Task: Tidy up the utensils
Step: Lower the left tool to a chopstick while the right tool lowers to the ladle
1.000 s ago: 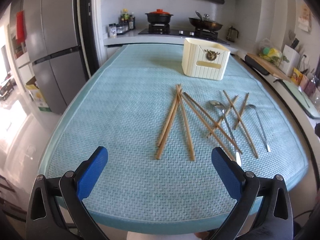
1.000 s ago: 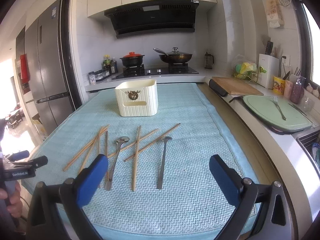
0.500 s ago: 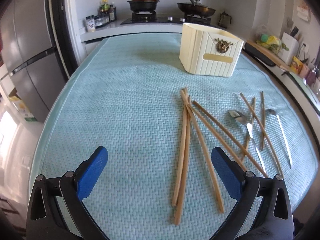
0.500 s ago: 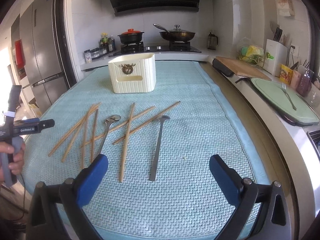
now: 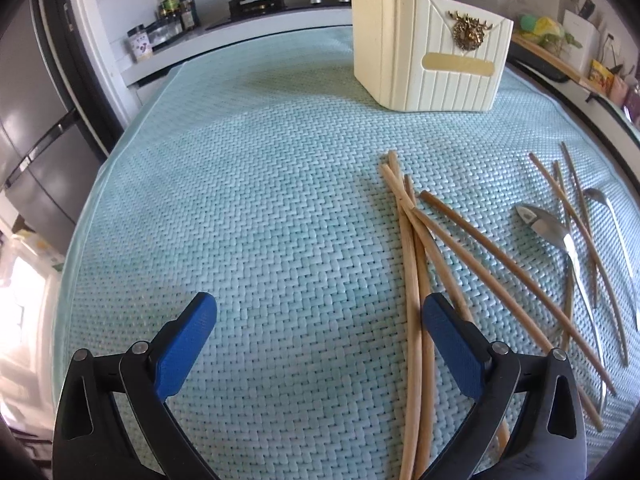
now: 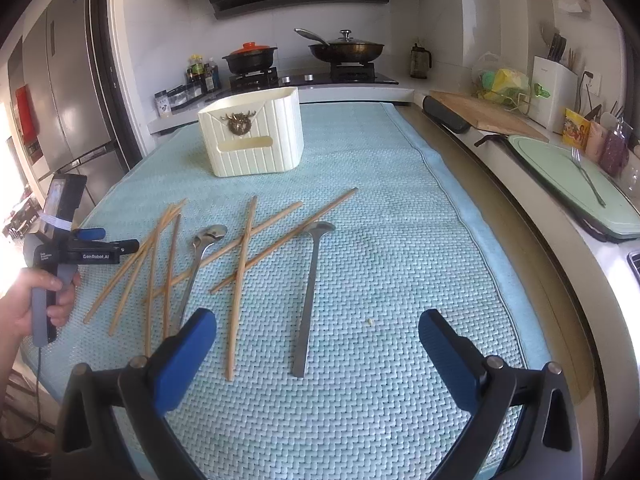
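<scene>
Through the left wrist view, my left gripper (image 5: 316,322) hangs low over the table (image 5: 240,200) with its jaws spread wide and empty. The chopsticks (image 5: 412,264) lie just beside its right pad, and the cream holder (image 5: 428,64) stands farther back. Through the right wrist view, my right gripper (image 6: 318,334) is also wide apart, holding nothing. One spoon (image 6: 310,296) lies between its pads, another spoon (image 6: 200,256) sits among crossed chopsticks to the left.
</scene>
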